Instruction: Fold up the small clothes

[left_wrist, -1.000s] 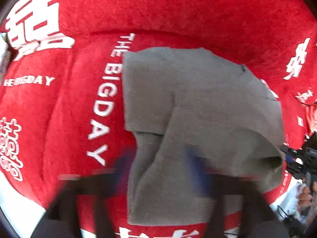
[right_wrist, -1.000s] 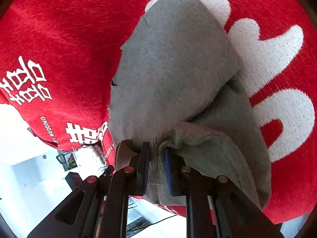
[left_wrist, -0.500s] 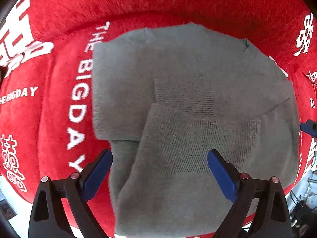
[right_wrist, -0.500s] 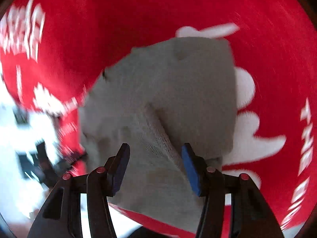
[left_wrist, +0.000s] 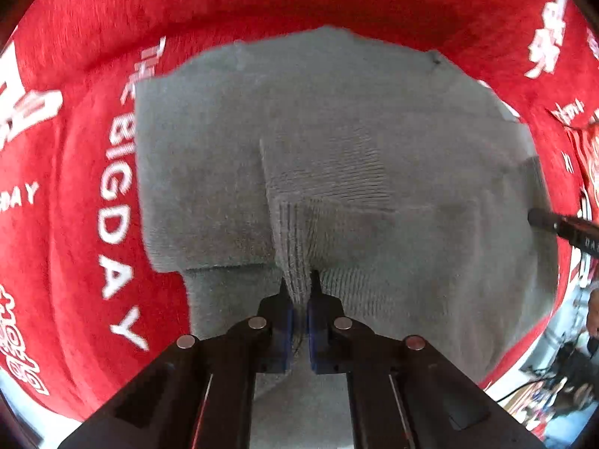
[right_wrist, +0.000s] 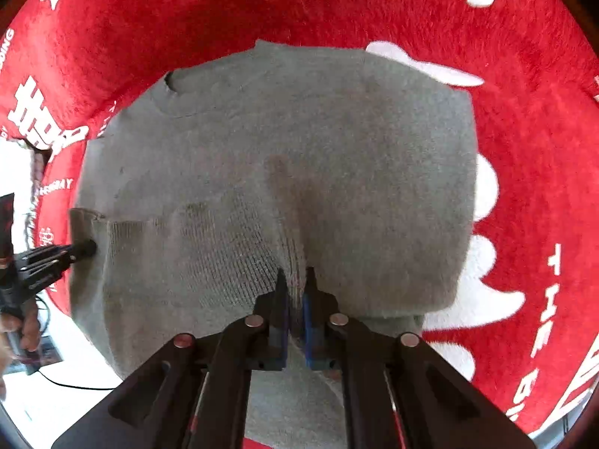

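Both jaws had just closed: the left gripper and right gripper each pinched a ribbed fold of the grey sweater at frame centre; only the left view showed "BIG DAY" on the red blanket

One grey knit sweater, one red printed blanket, two grippers: left gripper, right gripper.

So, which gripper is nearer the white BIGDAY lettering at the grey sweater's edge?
Left. The left gripper pinches the grey sweater beside the BIGDAY lettering; the right gripper pinches it farther along.
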